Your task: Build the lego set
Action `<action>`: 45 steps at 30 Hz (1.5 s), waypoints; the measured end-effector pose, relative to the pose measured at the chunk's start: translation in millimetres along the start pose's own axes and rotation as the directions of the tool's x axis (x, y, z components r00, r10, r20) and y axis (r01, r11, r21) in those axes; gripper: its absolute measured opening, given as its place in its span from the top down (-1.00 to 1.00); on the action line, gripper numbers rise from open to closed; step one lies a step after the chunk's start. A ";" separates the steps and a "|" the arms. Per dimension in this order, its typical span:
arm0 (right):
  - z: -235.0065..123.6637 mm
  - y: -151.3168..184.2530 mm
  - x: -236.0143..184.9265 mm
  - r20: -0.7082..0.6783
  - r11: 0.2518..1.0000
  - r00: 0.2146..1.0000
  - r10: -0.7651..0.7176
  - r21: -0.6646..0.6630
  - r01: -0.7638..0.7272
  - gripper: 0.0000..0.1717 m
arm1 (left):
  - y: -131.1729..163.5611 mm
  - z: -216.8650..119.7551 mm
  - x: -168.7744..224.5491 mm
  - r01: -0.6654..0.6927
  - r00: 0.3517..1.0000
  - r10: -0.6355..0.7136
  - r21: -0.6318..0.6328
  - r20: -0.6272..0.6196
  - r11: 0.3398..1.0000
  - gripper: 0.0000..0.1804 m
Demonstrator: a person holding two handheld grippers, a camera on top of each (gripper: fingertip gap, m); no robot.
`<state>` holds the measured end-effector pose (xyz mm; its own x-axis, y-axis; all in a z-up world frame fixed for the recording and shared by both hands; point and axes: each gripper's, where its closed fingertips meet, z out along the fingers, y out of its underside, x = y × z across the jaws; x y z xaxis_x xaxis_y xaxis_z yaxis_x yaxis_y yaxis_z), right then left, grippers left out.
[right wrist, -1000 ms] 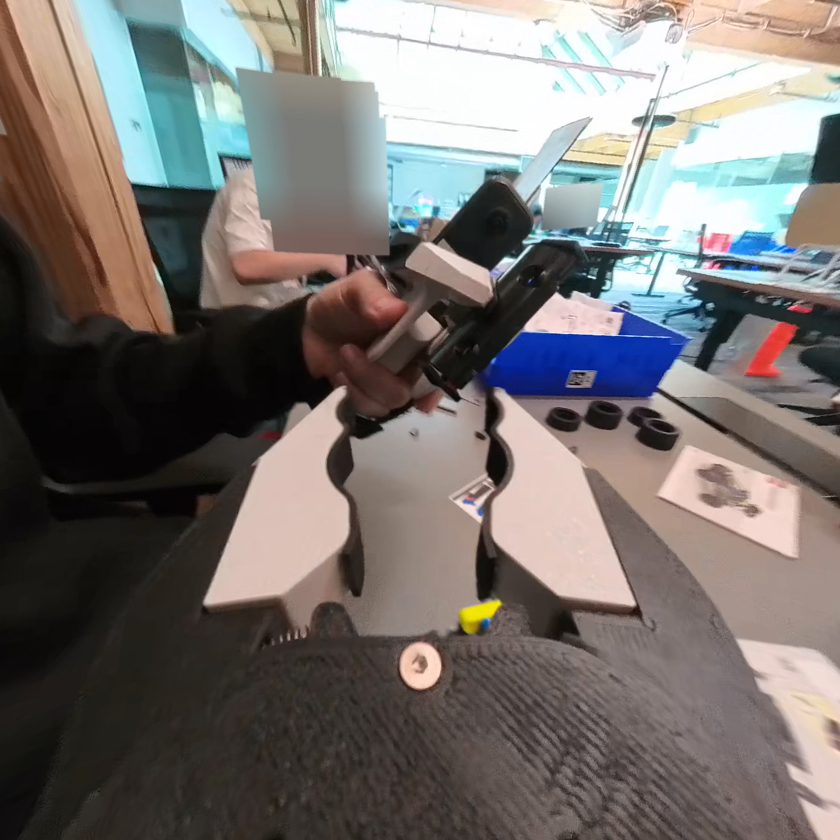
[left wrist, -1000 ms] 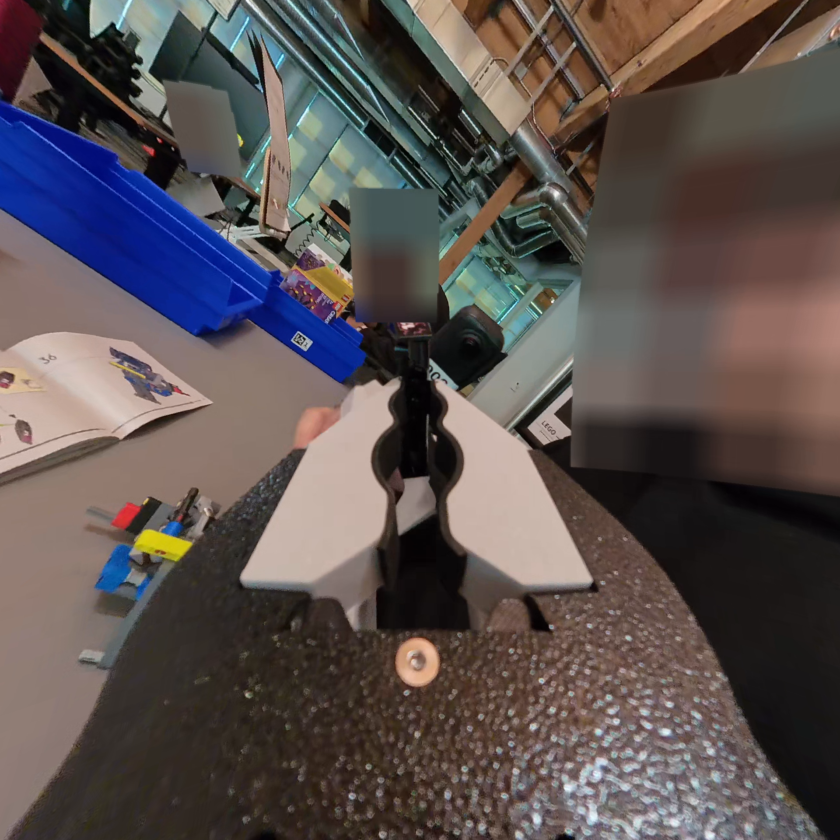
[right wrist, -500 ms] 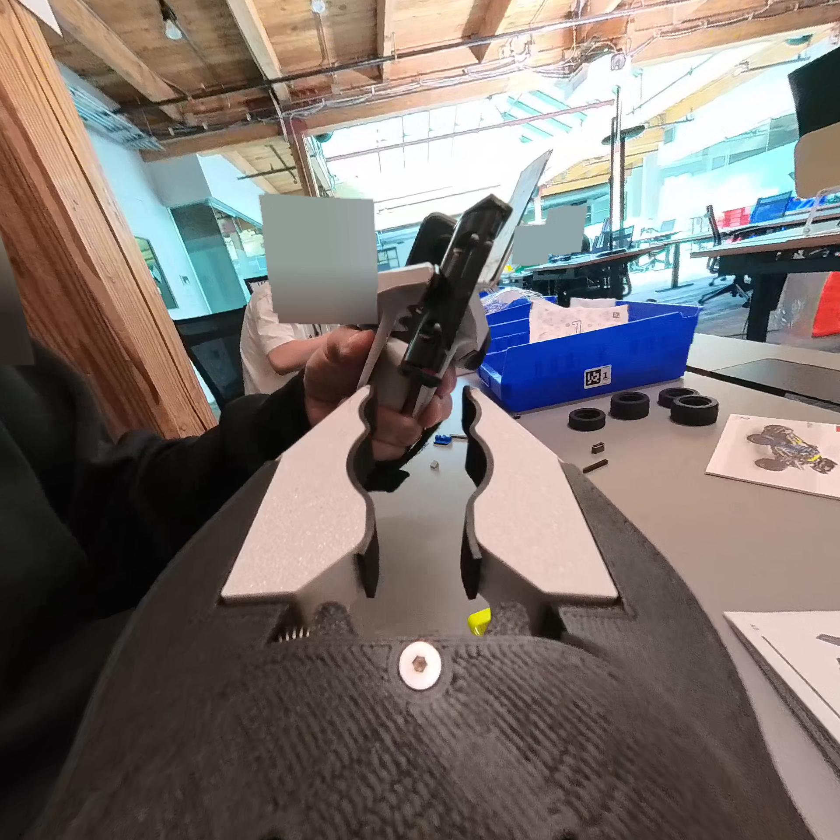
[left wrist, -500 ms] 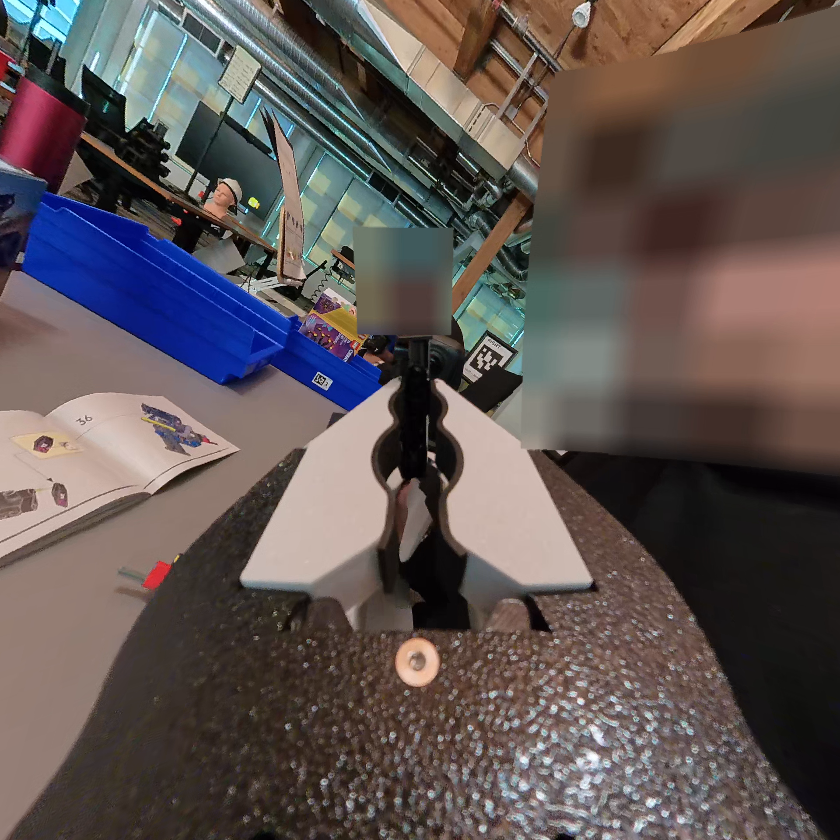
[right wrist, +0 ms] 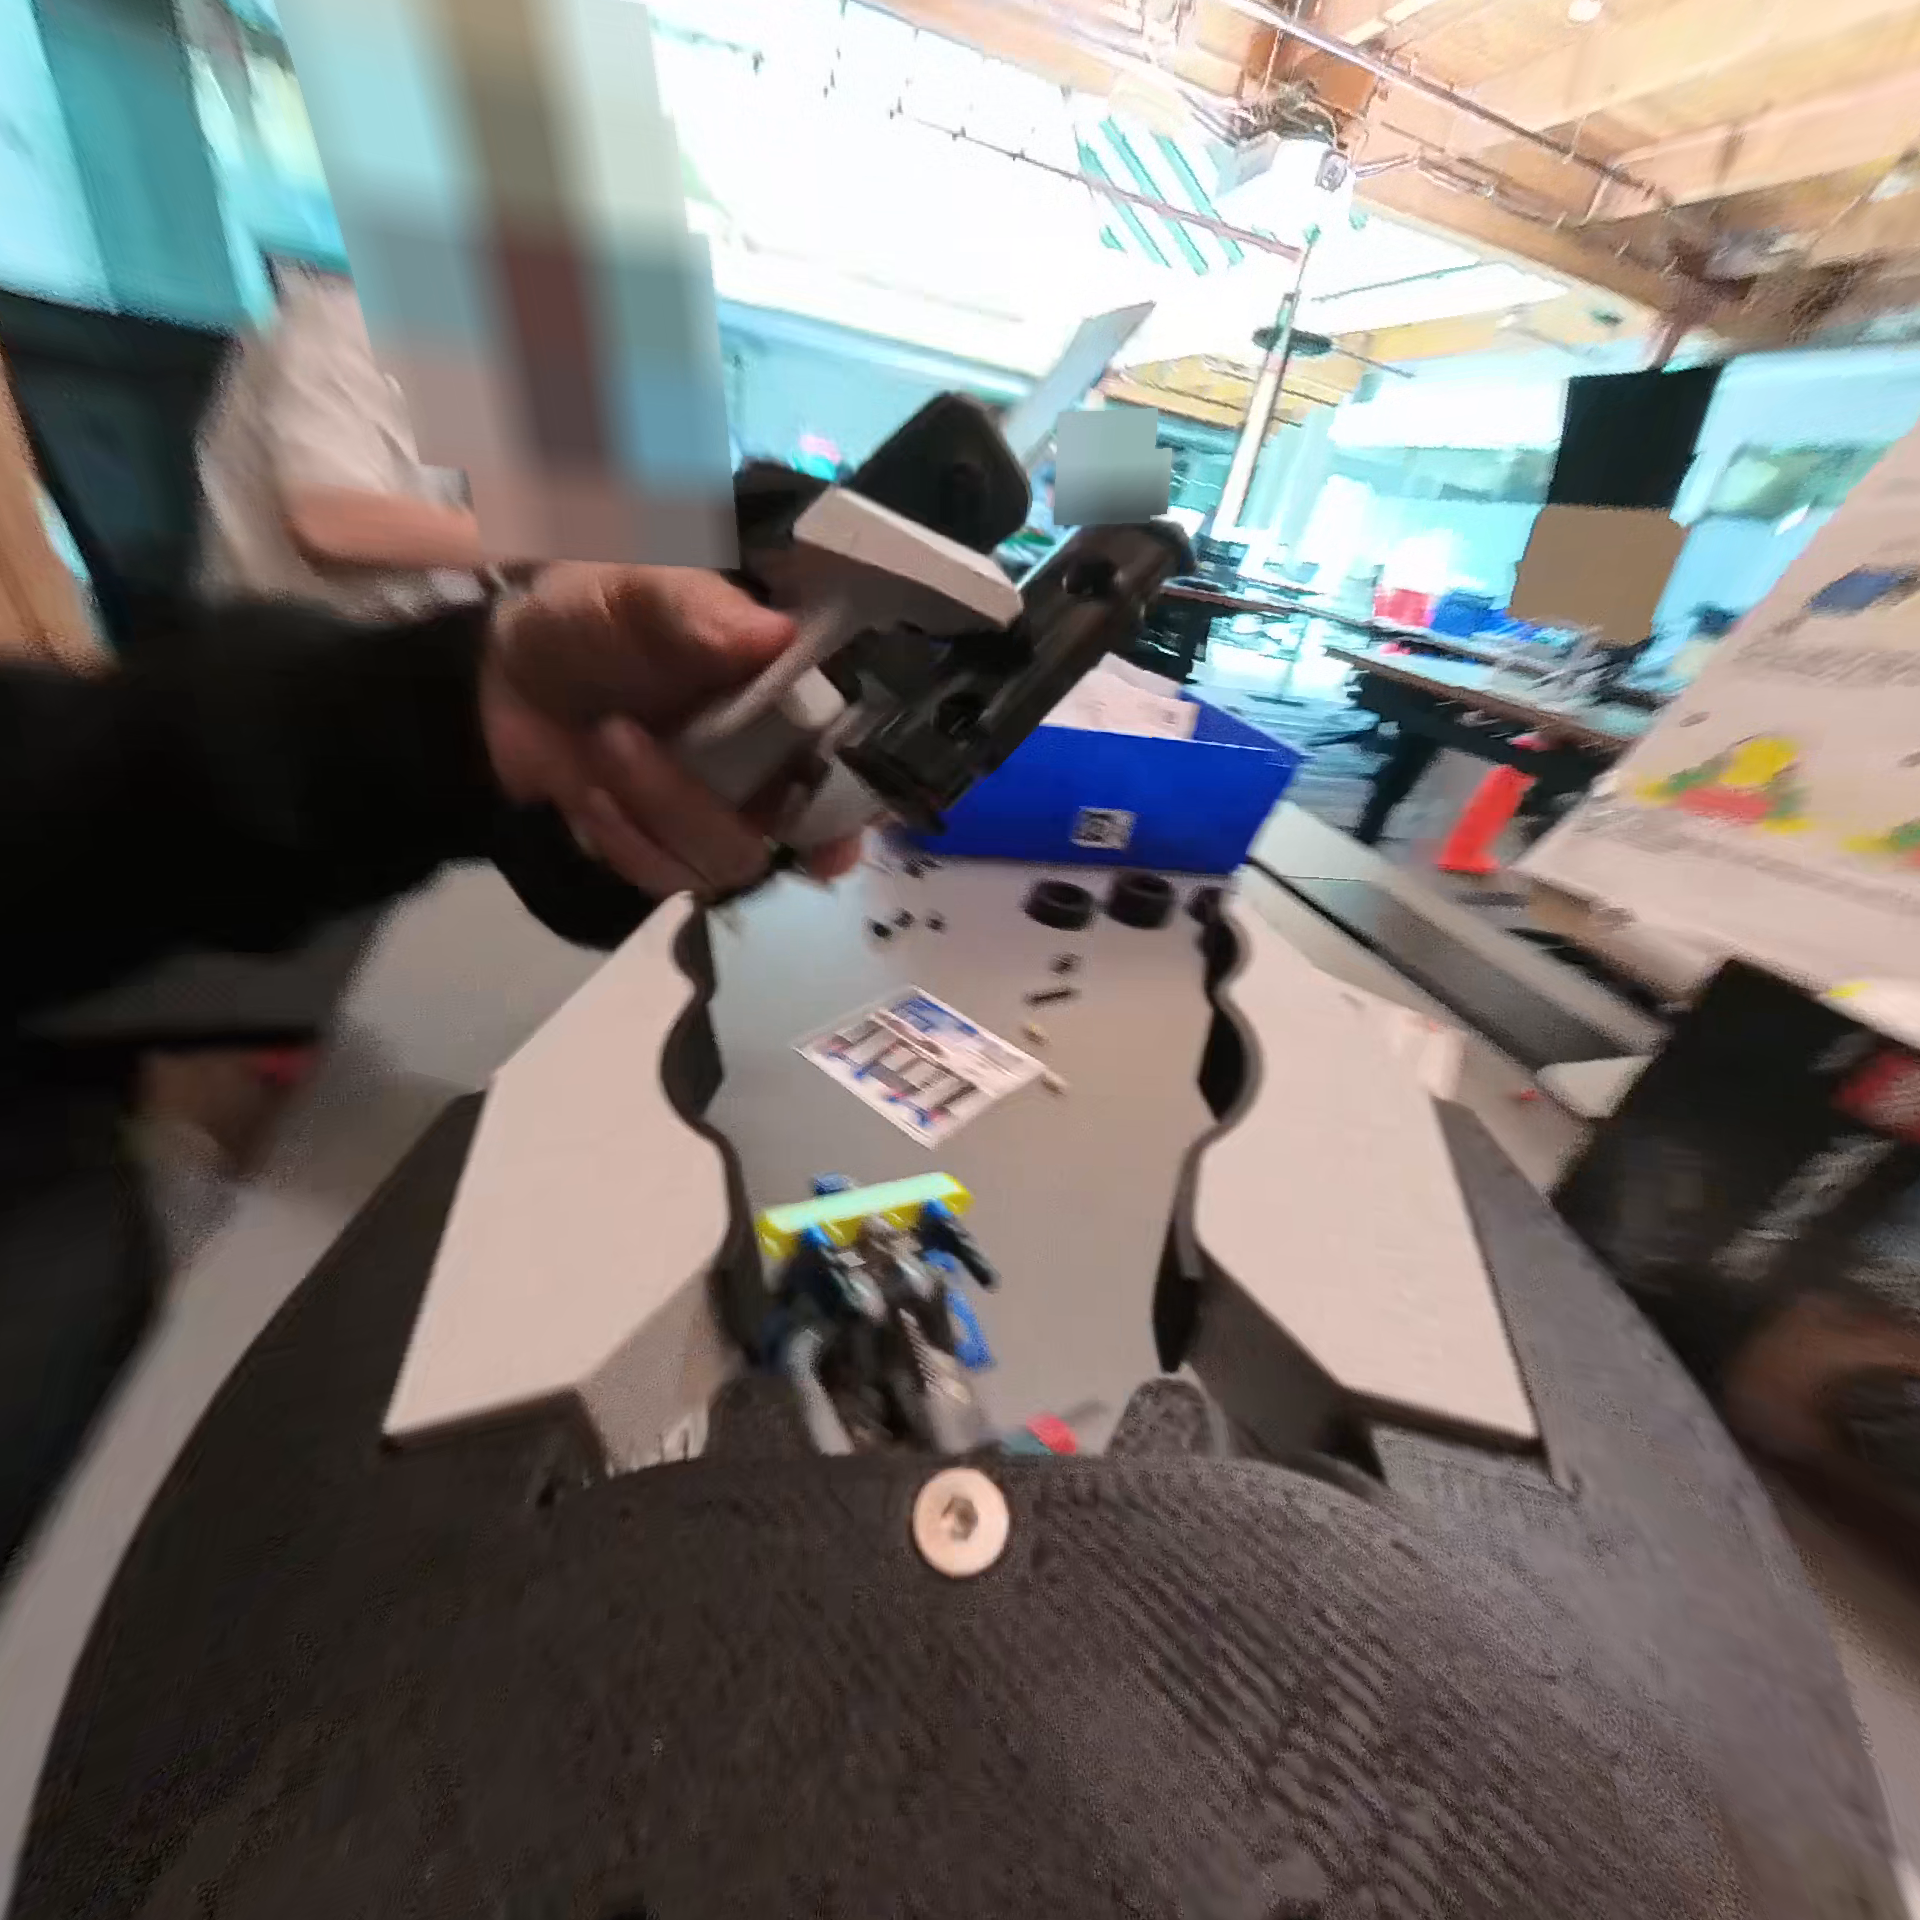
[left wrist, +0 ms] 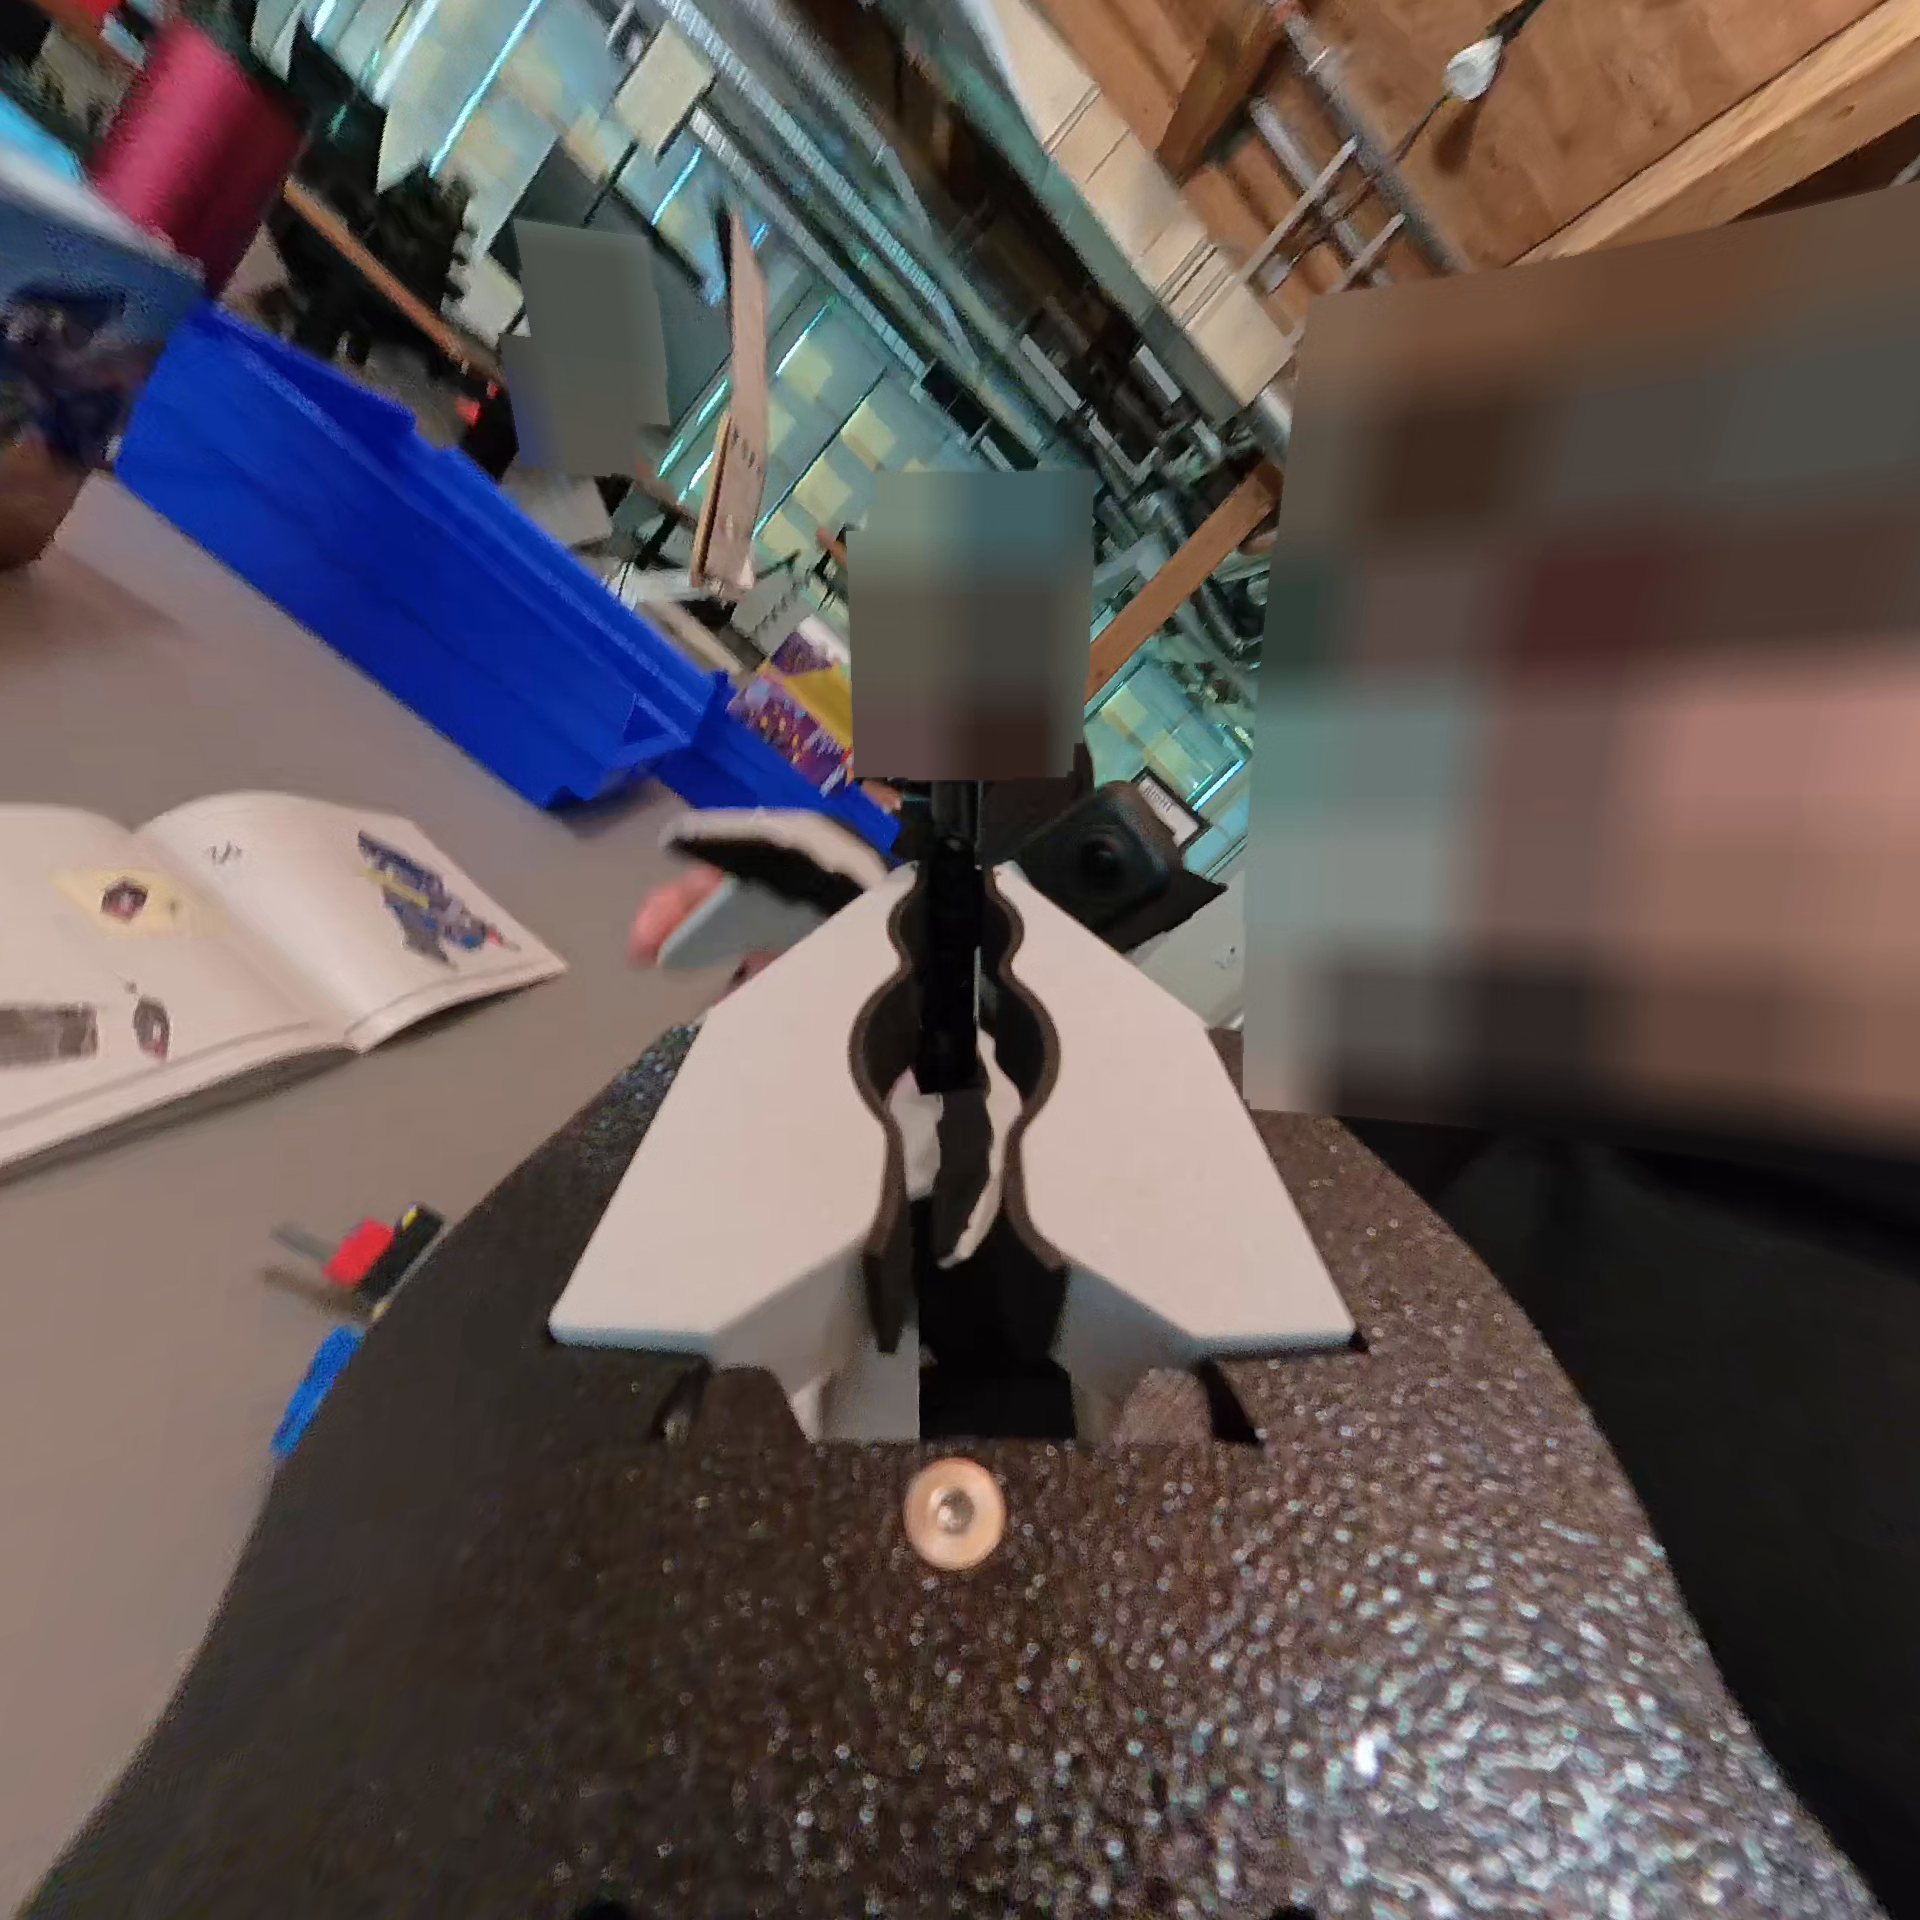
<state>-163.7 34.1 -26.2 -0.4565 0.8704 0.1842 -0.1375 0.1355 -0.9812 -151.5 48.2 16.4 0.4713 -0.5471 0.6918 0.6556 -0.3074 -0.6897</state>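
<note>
- Grey tabletop (right wrist: pixel 1091 1174) under a workshop ceiling of timber beams and silver ducts; both views are blurred by motion.
- Containers: a long blue bin (left wrist: pixel 343 520) lies along the far edge of the table in the left wrist view, with a second blue bin (left wrist: pixel 748 769) butted against its end and a colourful box standing in it; in the right wrist view another blue bin (right wrist: pixel 1122 800) sits at the back of the table holding white paper sheets, a small square label on its front wall.
- Left gripper (left wrist: pixel 951 914): the jaws stand nearly together, clamped on a slim black rod-like piece (left wrist: pixel 951 987) that rises upright between the pads and past the tips; a hand (right wrist: pixel 623 707) in a black sleeve grips its handle, raised above the table.
- Right gripper (right wrist: pixel 956 935): the jaws stand wide apart with nothing between the tips; a small yellow, blue and grey brick model (right wrist: pixel 873 1278) lies on the table under the gap, close to the left finger.
- Nearby: black tyres (right wrist: pixel 1101 899) in front of the bin; a printed leaflet (right wrist: pixel 920 1060) and scattered small pins between the fingers.
- Print: an open instruction booklet (left wrist: pixel 239 935) beside loose red and blue bricks (left wrist: pixel 364 1257); its writing is too blurred to read.
</note>
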 end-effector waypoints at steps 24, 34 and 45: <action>-38.8 10.2 -8.2 0.227 0.874 0.847 0.481 -0.198 -0.444 0.37 | 66.3 0.1 -0.5 0.104 0.994 -0.106 -0.256 0.006 0.961 0.94; -35.5 -9.4 -12.3 0.375 0.746 0.667 0.644 -0.113 -0.657 0.93 | 42.5 20.3 -4.6 -0.139 0.990 0.142 -0.219 0.001 0.966 0.95; -44.7 4.7 6.6 0.353 0.617 0.545 0.760 -0.131 -0.776 0.94 | 42.7 13.9 -34.3 -0.324 0.917 0.376 -0.298 0.134 0.898 0.75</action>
<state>-128.0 61.6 -32.1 -0.6639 0.4104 -0.6252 0.3844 -0.5299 -0.7560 -131.5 64.6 -33.8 0.7578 -0.5125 0.4037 0.2599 -0.3304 -0.9073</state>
